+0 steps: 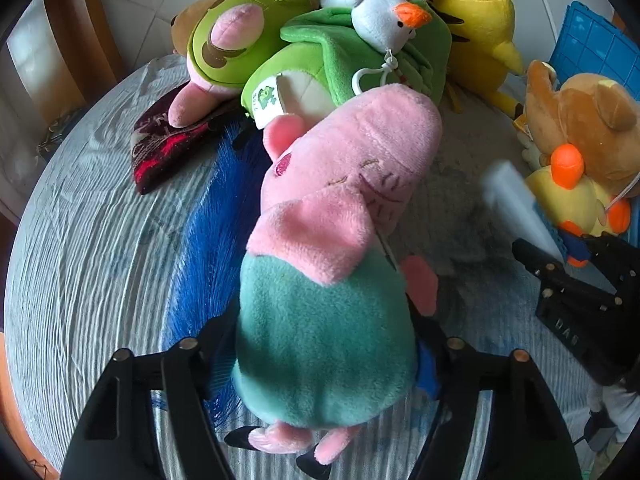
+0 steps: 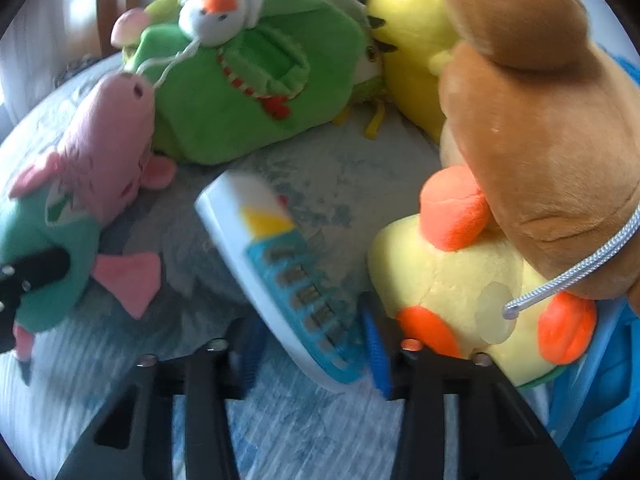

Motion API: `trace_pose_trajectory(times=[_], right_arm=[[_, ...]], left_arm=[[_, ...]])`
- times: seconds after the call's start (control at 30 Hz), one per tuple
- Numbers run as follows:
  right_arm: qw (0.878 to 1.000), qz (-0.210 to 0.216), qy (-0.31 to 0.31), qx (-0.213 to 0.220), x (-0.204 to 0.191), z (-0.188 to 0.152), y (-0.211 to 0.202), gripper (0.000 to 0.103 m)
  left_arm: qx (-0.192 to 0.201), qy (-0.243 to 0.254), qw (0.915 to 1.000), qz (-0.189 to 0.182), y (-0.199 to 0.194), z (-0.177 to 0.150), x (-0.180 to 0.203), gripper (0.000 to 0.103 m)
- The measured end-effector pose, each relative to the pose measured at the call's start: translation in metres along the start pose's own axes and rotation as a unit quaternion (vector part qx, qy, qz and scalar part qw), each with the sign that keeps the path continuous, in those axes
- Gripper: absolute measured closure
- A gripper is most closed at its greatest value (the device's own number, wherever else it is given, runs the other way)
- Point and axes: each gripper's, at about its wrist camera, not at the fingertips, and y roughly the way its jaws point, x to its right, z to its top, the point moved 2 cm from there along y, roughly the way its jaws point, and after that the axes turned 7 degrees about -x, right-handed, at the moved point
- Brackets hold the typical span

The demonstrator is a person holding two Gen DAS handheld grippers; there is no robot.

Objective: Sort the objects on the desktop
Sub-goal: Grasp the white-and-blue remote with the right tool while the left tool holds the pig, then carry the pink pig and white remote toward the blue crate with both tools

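Grippers are angled steeply down toward the cloth-covered table (image 1: 88,264). In the left wrist view, the left gripper (image 1: 326,364) is seen at the bottom edge, its black fingers (image 1: 188,384) set on either side of the teal body of the pink pig plush (image 1: 340,208); the body fills the gap between them, and the plush is gripped at a moderate opening. The pig's long axis runs from its feet at the near edge up to its snout, which points away toward the pile of toys. The left fingertips are covered by the plush.

In the right wrist view, the right gripper (image 2: 314,344) is closed to a narrow gap on the near end of the white and blue toy phone (image 2: 280,272). The phone's long axis slants from the lower right, between the pads, up and left to its free white end, clear of the cloth. The view is blurred, so the keypad markings cannot be read.

Just right of the phone, a yellow duck plush (image 2: 452,280) lies against a brown bear plush (image 2: 540,140), the latter cut off by the frame. Farther back, a green frog plush (image 1: 320,64) carries a white bird plush (image 1: 380,16), and a yellow plush (image 1: 476,28) sits behind. A blue basket (image 1: 592,48) is partly hidden at the far right.
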Motion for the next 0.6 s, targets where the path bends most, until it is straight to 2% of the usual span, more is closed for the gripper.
trace_pose_trajectory(times=[0.1, 0.23, 0.43, 0.53, 0.6], right_arm=[[0.999, 0.032, 0.017, -0.009, 0.006, -0.004, -0.007, 0.076], [0.997, 0.068, 0.035, -0.026, 0.010, -0.016, -0.021, 0.077], [0.994, 0.075, 0.060, -0.043, 0.025, -0.020, -0.016, 0.077], [0.994, 0.076, 0.067, -0.041, 0.031, -0.015, -0.012, 0.073], [0.994, 0.076, 0.066, -0.041, 0.033, -0.011, -0.007, 0.066]], left_arm=[[-0.001, -0.001, 1.0000, -0.007, -0.010, -0.001, -0.002, 0.037], [-0.009, 0.003, 0.9999, -0.014, -0.016, -0.002, 0.000, 0.037], [-0.030, 0.005, 0.9995, -0.003, 0.005, 0.005, 0.003, 0.021], [-0.037, 0.014, 0.9992, 0.001, 0.015, 0.007, 0.009, 0.016], [-0.035, 0.016, 0.9992, 0.003, 0.018, 0.006, 0.011, 0.016]])
